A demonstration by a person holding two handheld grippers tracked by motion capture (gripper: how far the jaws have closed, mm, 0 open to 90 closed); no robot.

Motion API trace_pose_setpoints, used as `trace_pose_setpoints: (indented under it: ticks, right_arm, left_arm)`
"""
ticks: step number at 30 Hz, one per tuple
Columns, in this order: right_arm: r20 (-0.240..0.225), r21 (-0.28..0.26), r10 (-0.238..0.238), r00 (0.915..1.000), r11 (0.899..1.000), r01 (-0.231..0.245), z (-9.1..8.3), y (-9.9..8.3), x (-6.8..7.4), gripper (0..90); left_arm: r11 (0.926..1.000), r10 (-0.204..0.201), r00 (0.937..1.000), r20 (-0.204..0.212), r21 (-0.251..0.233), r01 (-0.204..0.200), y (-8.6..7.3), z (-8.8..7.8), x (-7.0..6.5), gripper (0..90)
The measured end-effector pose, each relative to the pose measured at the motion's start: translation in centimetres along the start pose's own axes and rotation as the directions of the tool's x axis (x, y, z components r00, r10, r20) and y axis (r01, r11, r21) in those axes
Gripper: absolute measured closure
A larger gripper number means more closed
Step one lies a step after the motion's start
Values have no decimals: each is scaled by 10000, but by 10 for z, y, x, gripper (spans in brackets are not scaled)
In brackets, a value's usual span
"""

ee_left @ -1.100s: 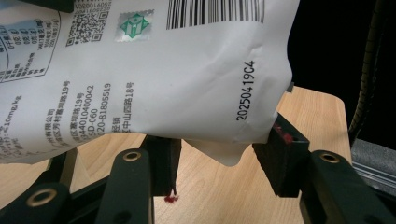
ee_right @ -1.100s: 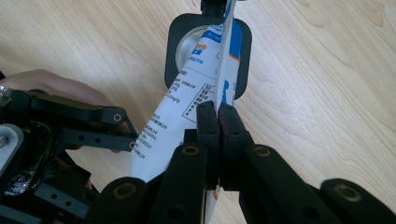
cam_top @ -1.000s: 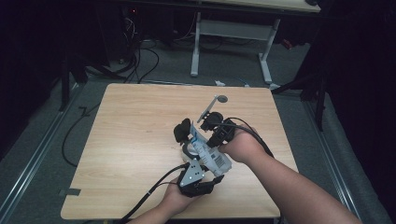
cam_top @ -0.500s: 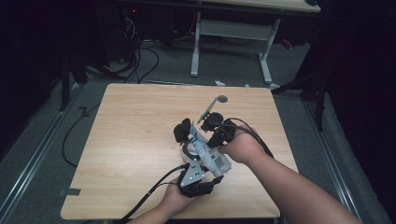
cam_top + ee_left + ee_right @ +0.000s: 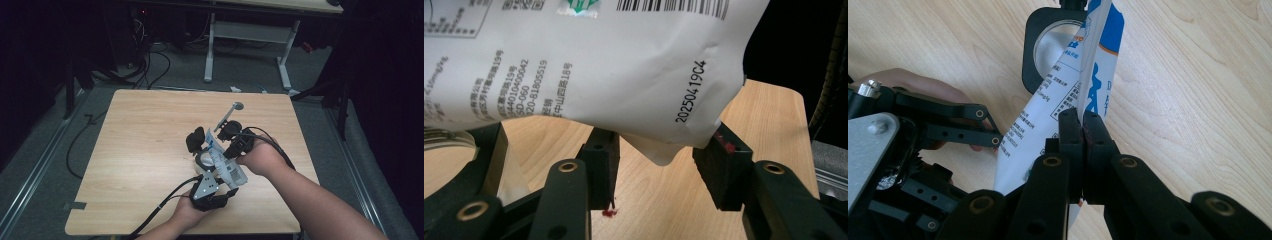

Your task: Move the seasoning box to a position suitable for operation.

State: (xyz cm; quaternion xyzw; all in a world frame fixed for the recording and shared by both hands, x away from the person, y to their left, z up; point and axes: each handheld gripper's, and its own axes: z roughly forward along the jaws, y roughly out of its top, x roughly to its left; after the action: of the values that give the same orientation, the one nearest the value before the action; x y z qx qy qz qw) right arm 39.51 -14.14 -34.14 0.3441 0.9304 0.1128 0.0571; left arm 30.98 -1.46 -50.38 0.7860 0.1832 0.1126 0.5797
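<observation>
A white pouch [image 5: 223, 161] with blue print and a barcode is held above the wooden table [image 5: 140, 130] between both grippers. My right gripper [image 5: 233, 136] is shut on the pouch's thin edge, and in the right gripper view its jaws [image 5: 1082, 125] pinch the flat seam of the pouch [image 5: 1098, 65]. My left gripper [image 5: 207, 150] comes up from below. In the left gripper view the pouch's lower end [image 5: 599, 75] sits between the two pads of my left gripper [image 5: 661, 170], touching the right pad and creased there. The left pad's top is hidden behind the pouch.
A black square frame with a round glassy opening [image 5: 1048, 45] sits just behind the pouch by the left gripper. A thin grey tool with a round head [image 5: 234, 110] lies on the table beyond the grippers. Cables trail off the table's near edge.
</observation>
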Motion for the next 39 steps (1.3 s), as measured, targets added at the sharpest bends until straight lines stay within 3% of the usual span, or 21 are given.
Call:
trace_pose_setpoints:
  ticks: [39]
  right_arm:
    - [-152, -39, 113, 9998, 9999, -113, 5, -5, 0, 892]
  left_arm:
    - [9938, -663, 9974, -267, 871, 684, -15, 12, 11, 554]
